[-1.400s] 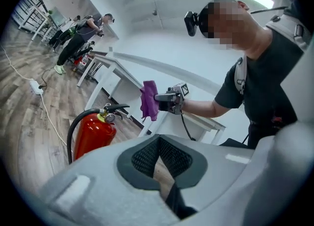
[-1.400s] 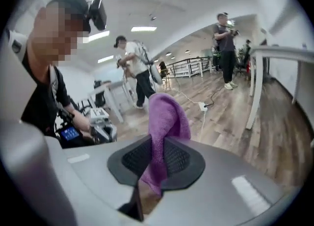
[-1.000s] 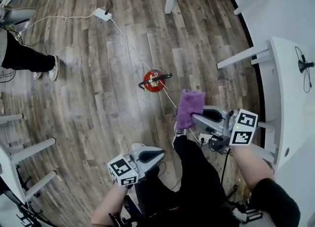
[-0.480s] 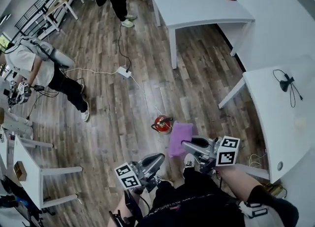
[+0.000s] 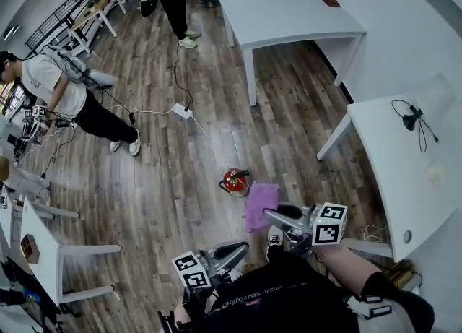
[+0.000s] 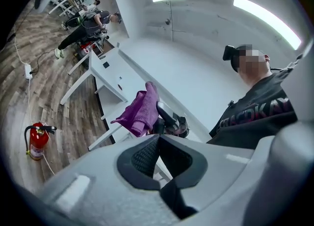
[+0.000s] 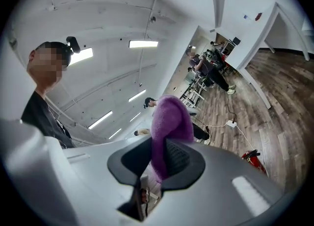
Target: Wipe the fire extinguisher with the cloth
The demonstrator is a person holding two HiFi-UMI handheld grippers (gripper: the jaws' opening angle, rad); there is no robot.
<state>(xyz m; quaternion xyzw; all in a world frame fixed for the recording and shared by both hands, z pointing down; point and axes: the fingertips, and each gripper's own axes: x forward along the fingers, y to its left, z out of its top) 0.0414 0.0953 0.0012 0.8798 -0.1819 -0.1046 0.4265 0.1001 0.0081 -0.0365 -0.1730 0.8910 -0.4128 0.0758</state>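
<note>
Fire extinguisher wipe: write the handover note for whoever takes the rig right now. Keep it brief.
Left tongs: shut, nothing in them.
Right tongs: shut on the purple cloth, which is held up in the air.
Fire extinguisher: red, upright on the wood floor just ahead of the person, and apart from the cloth and both tongs.
Done: the cloth is gripped. The pictures do not show whether any wiping has been done.
Left: bring the cloth down onto the extinguisher and wipe its body. The empty left tongs could probably steady it by the handle.
</note>
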